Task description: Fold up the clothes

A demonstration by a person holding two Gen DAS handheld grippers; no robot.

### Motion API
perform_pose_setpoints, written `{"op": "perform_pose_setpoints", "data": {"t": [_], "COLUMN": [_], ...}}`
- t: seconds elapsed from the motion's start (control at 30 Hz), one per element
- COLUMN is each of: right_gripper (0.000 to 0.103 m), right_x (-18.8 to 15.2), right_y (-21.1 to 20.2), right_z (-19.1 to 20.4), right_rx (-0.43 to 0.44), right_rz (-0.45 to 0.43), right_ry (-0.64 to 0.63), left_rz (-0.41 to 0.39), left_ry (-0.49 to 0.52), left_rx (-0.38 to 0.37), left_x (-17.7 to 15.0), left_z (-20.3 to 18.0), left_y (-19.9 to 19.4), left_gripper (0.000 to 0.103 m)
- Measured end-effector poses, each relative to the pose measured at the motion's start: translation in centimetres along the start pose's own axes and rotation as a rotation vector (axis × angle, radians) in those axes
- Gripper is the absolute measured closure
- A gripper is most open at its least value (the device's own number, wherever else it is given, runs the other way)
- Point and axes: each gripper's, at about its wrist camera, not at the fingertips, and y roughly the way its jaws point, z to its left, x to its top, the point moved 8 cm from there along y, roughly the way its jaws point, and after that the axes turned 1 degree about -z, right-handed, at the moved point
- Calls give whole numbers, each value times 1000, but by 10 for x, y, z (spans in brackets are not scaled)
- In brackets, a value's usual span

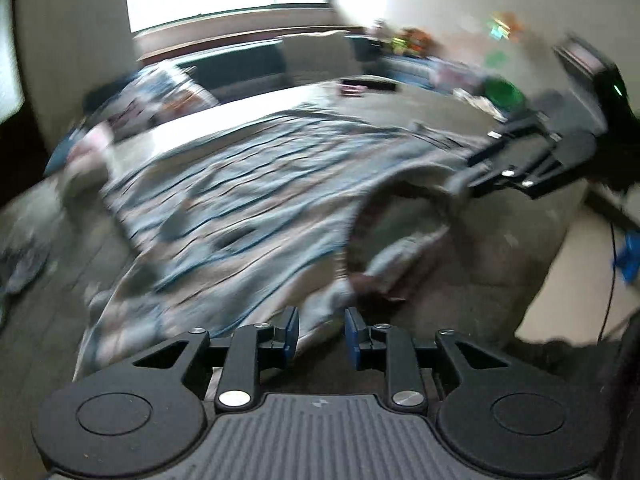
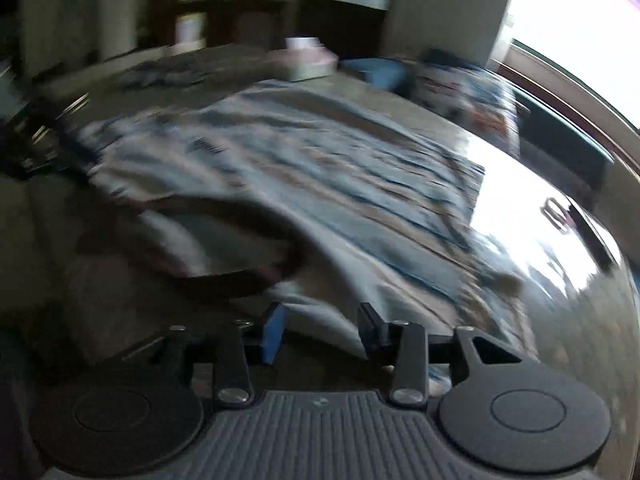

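Observation:
A blue, white and tan striped shirt (image 1: 248, 208) lies spread on a glossy table, its dark-lined neck opening (image 1: 400, 216) facing me. Both views are motion-blurred. My left gripper (image 1: 322, 332) is open, its blue pads just over the shirt's near edge beside the collar, with cloth showing between them. My right gripper (image 2: 322, 330) is open at the shirt's (image 2: 320, 168) other near edge, next to the collar (image 2: 224, 240). The right gripper also shows in the left wrist view (image 1: 480, 160), at the shirt's right shoulder.
A patterned cushion (image 1: 160, 96) and a dark bench lie beyond the table under a bright window. A tissue box (image 2: 308, 62) and another garment (image 2: 168, 72) sit at the table's far side. A green object (image 1: 504, 94) and clutter sit far right.

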Motion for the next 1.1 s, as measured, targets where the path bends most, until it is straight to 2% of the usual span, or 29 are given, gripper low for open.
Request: {"op": "perform_pose_setpoints", "data": {"t": [0.13, 0.3, 0.33, 0.4, 0.47, 0.5, 0.53, 0.57, 0.67, 0.73, 0.83, 0.93, 0.97, 1.1], "right_gripper": [61, 65, 67, 82, 87, 88, 88, 89, 89, 91, 93, 93, 93, 91], "right_x": [6, 10, 11, 9, 9, 9, 8, 9, 11, 10, -2, -9, -7, 17], "right_y": [10, 22, 24, 25, 22, 20, 16, 11, -11, -24, -34, -36, -37, -32], "right_z": [24, 35, 37, 38, 37, 37, 36, 36, 37, 39, 53, 59, 59, 43], "right_rx": [50, 87, 94, 95, 96, 97, 98, 96, 92, 94, 167, 201, 201, 150], "right_rz": [-6, -5, -3, 0, -3, -6, -10, -18, -41, -49, -1, 28, 26, -26], "right_ry": [-107, -149, -151, -154, -143, -139, -137, -135, -129, -135, -162, -187, -184, -115], "left_rz": [4, 0, -3, -11, -27, -35, -40, -44, -65, -77, -79, -87, -90, -101], "left_ry": [78, 129, 142, 166, 186, 196, 201, 197, 160, 144, 145, 117, 108, 71], "left_rx": [-9, -23, -20, -17, -22, -26, -31, -38, -58, -77, -110, -100, -97, -83], "left_x": [3, 3, 3, 3, 3, 3, 4, 4, 8, 8, 5, 10, 12, 19], "left_z": [-15, -23, -25, -28, -31, -32, -33, -34, -31, -29, -29, -21, -18, -8], "left_y": [9, 17, 19, 22, 24, 25, 25, 23, 11, 1, -13, -14, -14, -16], "left_gripper": [75, 74, 74, 74, 75, 78, 87, 98, 103, 103, 103, 101, 98, 98]}}
